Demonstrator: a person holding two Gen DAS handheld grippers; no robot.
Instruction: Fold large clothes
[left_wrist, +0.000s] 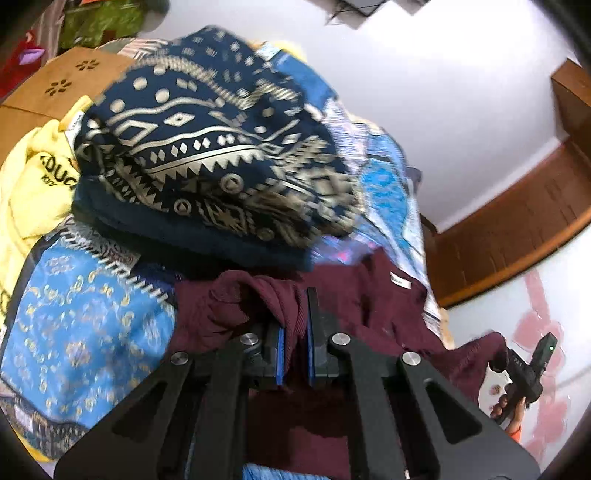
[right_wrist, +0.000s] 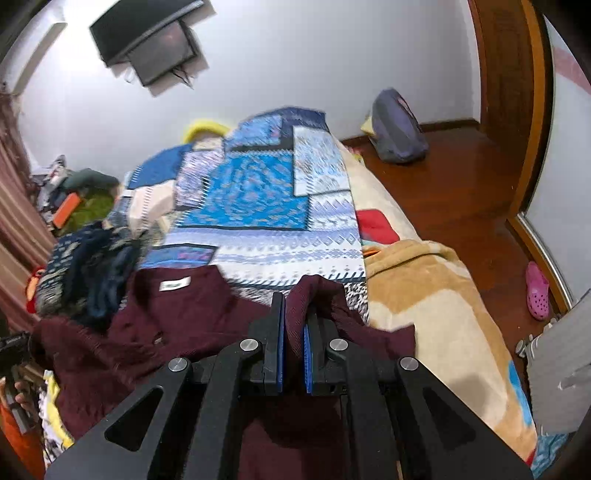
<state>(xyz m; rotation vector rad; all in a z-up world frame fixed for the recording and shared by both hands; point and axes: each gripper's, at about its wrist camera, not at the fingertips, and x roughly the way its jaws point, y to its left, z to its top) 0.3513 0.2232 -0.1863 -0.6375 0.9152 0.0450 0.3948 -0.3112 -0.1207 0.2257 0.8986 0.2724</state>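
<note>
- only the right wrist view catches the pink clog (right_wrist: 536, 295) at 3 o'clock
- left gripper (left_wrist: 295, 325) and right gripper (right_wrist: 293, 325) both pinched tight on the maroon sweater (right_wrist: 155, 332)

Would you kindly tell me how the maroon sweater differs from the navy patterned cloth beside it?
The maroon sweater is plain knit; the navy patterned cloth carries a pale geometric print. The sweater is pinched by the left gripper and the right gripper, jaws shut on its fabric; the cloth is untouched. The sweater lies spread out; the cloth sits bunched in a heap. Both rest on the blue bedspread.
</note>
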